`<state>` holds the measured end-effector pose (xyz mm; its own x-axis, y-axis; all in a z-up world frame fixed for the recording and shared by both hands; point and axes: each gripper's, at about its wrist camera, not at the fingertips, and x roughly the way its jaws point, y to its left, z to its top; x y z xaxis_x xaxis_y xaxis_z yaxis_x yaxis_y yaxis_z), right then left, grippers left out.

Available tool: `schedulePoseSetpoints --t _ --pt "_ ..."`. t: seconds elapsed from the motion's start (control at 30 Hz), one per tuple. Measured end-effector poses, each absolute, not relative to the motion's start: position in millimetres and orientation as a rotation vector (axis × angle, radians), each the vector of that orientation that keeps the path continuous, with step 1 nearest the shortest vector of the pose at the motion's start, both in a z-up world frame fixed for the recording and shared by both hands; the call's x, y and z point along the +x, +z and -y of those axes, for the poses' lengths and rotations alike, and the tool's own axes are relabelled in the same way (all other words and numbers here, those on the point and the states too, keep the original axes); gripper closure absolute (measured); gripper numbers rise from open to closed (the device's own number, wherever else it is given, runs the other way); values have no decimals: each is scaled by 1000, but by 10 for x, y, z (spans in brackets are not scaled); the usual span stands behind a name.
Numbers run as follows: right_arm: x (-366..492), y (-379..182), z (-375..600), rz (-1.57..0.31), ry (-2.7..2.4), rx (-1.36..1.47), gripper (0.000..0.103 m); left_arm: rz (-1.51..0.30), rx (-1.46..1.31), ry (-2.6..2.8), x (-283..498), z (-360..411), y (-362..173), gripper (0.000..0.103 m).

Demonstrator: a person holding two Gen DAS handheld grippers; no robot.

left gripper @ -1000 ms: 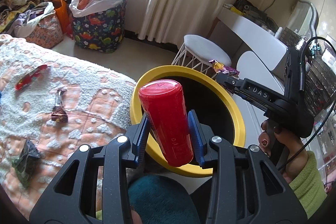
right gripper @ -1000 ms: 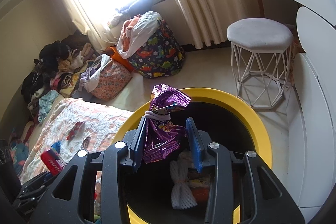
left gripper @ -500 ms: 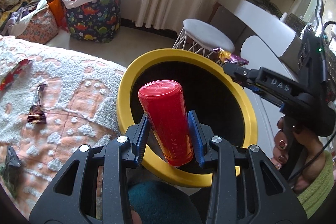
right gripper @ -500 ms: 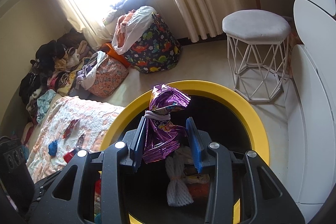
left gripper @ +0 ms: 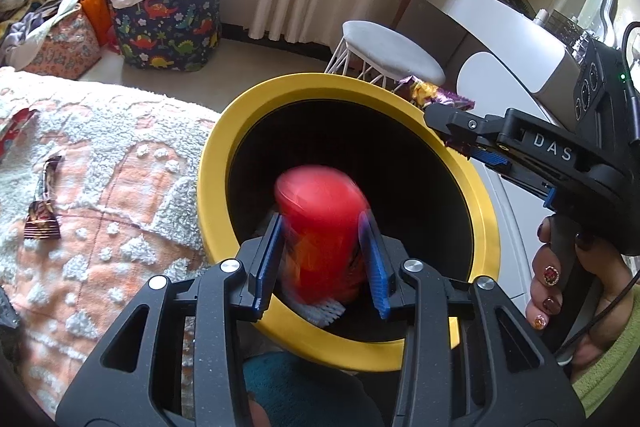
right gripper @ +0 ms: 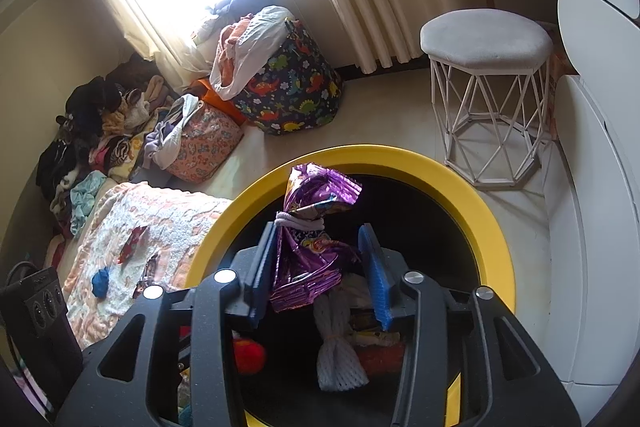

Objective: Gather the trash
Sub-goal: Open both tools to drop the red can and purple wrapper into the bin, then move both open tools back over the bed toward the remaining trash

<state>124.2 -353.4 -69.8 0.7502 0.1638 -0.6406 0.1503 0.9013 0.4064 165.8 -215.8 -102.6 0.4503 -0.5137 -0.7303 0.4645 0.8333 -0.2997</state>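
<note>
- Here, the left gripper (left gripper: 323,259) is poised over the mouth of the yellow-rimmed bin (left gripper: 256,131), its blue pads spread apart.
- The red can (left gripper: 320,231) sits between those pads, blurred, with a gap showing on each side; whether either pad touches it cannot be told.
- In the right wrist view, a red blur (right gripper: 249,355) appears inside the bin at the near left; it is too smeared to tell what it is.
- The right gripper (right gripper: 320,267) is also above the bin opening, with its fingers parted.
- The purple snack wrapper (right gripper: 314,239) lies against the left finger, while the right finger stands clear of it, so it does not look clamped.
- From the left wrist view, the same wrapper (left gripper: 434,97) shows at the tip of the right gripper (left gripper: 460,131), over the far right part of the rim.
- Inside the bin lie a white foam net sleeve (right gripper: 338,351) and other scraps, low in the dark interior.
- On the blanket (left gripper: 100,187) to the left of the bin, a small brown wrapper (left gripper: 42,203) rests well apart from the rim.
- In the right wrist view, a red wrapper (right gripper: 131,245) and a blue crumpled scrap (right gripper: 100,281) also lie on the blanket (right gripper: 160,215).
- Far beyond the bin stand a white stool (right gripper: 486,95) and a dinosaur-print bag (right gripper: 292,91).
</note>
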Motion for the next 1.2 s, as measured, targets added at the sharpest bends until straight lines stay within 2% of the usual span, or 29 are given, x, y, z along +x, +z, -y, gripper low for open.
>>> schedulePoseSetpoints --t 0.03,0.13,0.17,0.23,0.37,1.2 --pt "1233 -715 3525 -729 7 462 52 -920 -61 -601 1656 2152 -1021 56" --pt "1208 -723 3514 -724 2 464 48 -907 -71 -594 1642 2104 -985 44" --pt "1202 -718 3507 -723 2 461 47 -903 -72 -586 1637 2085 -974 35" --pt "1183 -712 3479 -717 -2 454 44 -885 -78 -567 1620 2029 -933 24" --pt "1181 -670 3445 -709 1 435 43 -846 -77 -530 1569 1919 -841 11" --pt "1048 -149 2793 -572 116 292 24 -662 -63 -326 1296 1112 -423 11"
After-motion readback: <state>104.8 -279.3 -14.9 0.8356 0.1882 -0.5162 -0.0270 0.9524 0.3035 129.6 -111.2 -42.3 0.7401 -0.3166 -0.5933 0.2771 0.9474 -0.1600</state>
